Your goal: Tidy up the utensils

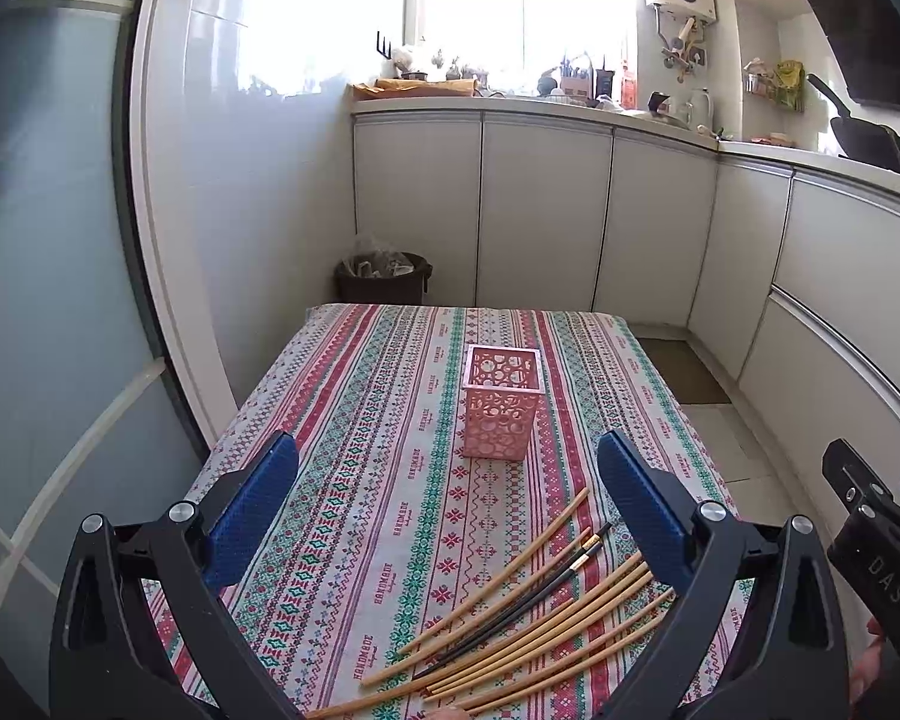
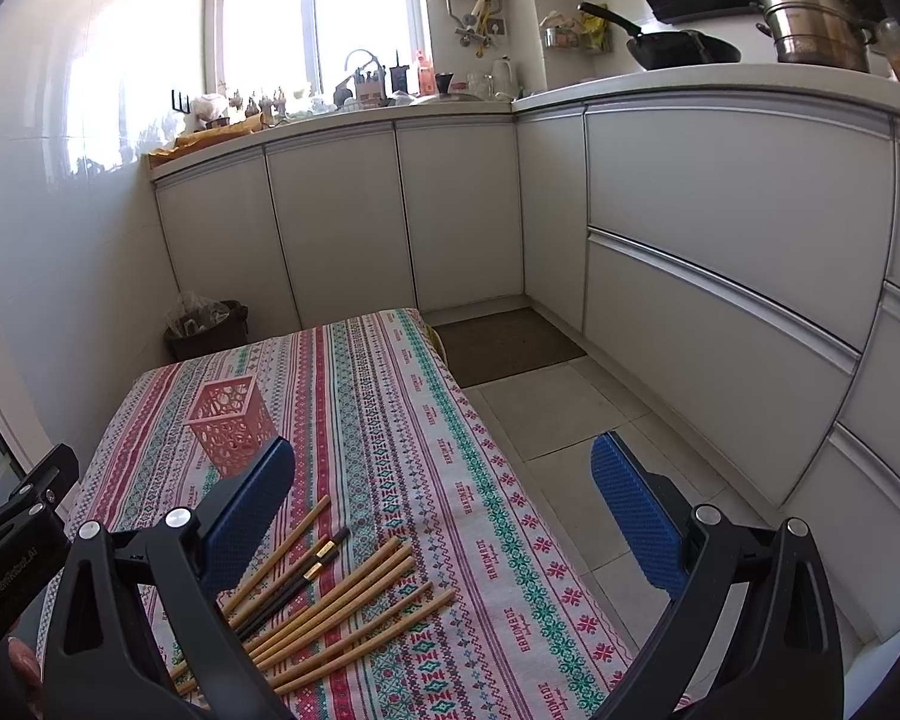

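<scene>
Several bamboo chopsticks [image 1: 534, 630] and a pair of black chopsticks [image 1: 528, 606] lie fanned on the patterned tablecloth [image 1: 354, 480] near its front edge. A pink perforated square holder [image 1: 501, 402] stands upright and empty mid-table, beyond them. My left gripper [image 1: 450, 510] is open and empty, raised above the cloth just left of the chopsticks. My right gripper [image 2: 444, 510] is open and empty, over the table's right edge; the chopsticks [image 2: 342, 606] lie by its left finger [image 2: 246, 510], the holder [image 2: 231, 426] beyond it.
A dark bin [image 1: 384, 279] stands on the floor beyond the table's far left corner. White cabinets [image 2: 720, 252] run along the back and right, with a cluttered countertop, a black pan [image 2: 678, 48] and a steel pot [image 2: 816, 24]. Tiled floor and a brown mat [image 2: 507, 342] lie right of the table.
</scene>
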The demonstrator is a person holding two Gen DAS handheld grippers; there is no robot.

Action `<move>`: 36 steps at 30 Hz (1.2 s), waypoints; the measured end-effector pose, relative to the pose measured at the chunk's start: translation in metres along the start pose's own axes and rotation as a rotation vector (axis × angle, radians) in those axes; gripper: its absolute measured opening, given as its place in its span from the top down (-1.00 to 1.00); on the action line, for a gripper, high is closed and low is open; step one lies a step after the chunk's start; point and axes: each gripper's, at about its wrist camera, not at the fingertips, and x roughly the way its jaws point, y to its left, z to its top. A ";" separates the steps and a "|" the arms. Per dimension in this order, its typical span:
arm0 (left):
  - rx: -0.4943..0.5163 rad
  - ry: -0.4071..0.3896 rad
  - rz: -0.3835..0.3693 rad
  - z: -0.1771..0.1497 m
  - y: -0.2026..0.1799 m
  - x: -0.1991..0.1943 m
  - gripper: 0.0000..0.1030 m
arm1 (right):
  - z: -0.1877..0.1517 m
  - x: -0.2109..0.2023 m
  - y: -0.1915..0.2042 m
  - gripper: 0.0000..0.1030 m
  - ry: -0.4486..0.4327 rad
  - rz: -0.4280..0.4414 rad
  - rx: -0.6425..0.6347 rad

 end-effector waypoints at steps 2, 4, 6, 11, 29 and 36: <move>0.001 -0.008 -0.004 0.001 -0.001 -0.005 -0.86 | 0.001 -0.001 0.000 -0.87 -0.005 0.001 0.003; 0.003 -0.012 -0.005 0.001 -0.001 -0.009 -0.86 | 0.002 -0.004 -0.001 -0.87 -0.010 0.004 0.008; 0.000 -0.012 -0.005 0.002 -0.001 -0.013 -0.86 | 0.004 -0.008 -0.002 -0.87 -0.018 0.006 0.012; 0.008 -0.025 -0.013 0.001 -0.004 -0.026 -0.86 | 0.001 -0.020 -0.002 -0.87 -0.030 0.015 0.007; 0.001 -0.026 -0.037 -0.023 0.003 -0.066 -0.86 | -0.031 -0.059 -0.019 -0.87 -0.031 -0.001 0.031; 0.008 -0.030 -0.044 -0.026 0.001 -0.069 -0.86 | -0.035 -0.063 -0.023 -0.87 -0.036 -0.006 0.034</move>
